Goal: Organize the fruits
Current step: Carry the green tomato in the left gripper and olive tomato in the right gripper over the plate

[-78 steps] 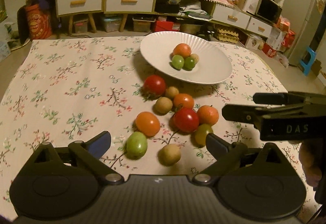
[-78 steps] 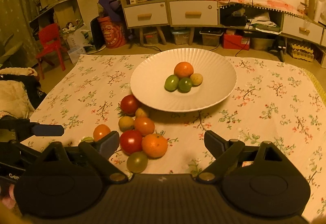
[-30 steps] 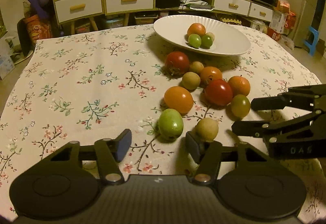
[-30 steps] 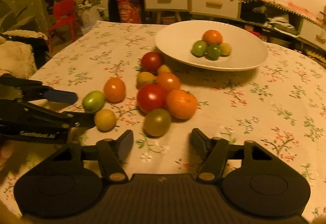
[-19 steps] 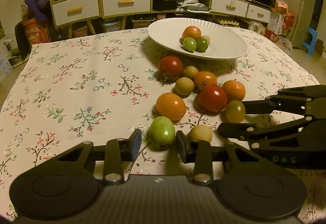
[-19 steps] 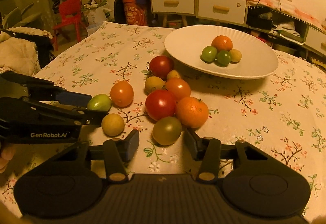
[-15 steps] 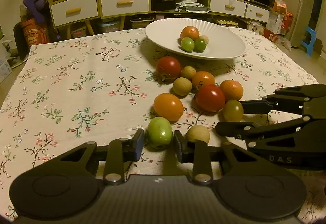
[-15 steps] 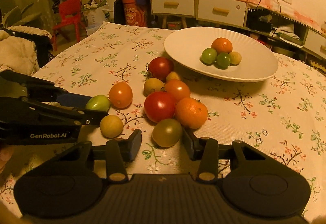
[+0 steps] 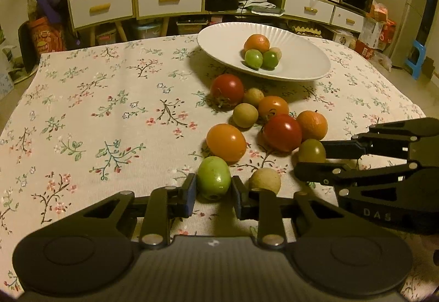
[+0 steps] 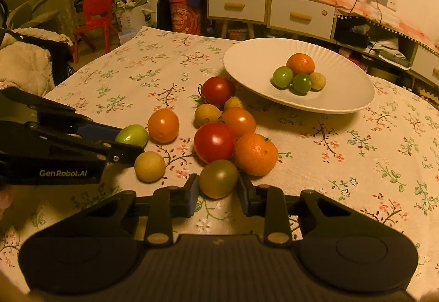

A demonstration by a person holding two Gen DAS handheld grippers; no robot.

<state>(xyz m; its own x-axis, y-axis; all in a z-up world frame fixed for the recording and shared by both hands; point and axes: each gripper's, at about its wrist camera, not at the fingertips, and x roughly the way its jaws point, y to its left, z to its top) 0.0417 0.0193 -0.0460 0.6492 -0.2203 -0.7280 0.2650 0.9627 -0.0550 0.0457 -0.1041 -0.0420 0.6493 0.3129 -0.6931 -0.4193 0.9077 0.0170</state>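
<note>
The left gripper (image 9: 214, 192) had its fingers (image 9: 190, 193) clamped on a light green fruit (image 9: 214, 178) resting on the desk (image 9: 82, 109). The right gripper (image 10: 218, 192) was closing its fingers (image 10: 192, 193) against an olive-green fruit (image 10: 218, 178). Loose fruits lay just beyond, before the white plate (image 10: 343, 87) holding four fruits.

A wide white ribbed plate (image 10: 247, 66) holds one orange fruit (image 10: 300, 63), two green (image 10: 282, 77) and one yellowish. In front of the plate, ten more round fruits (image 10: 214, 142) lie clustered on the surface.
</note>
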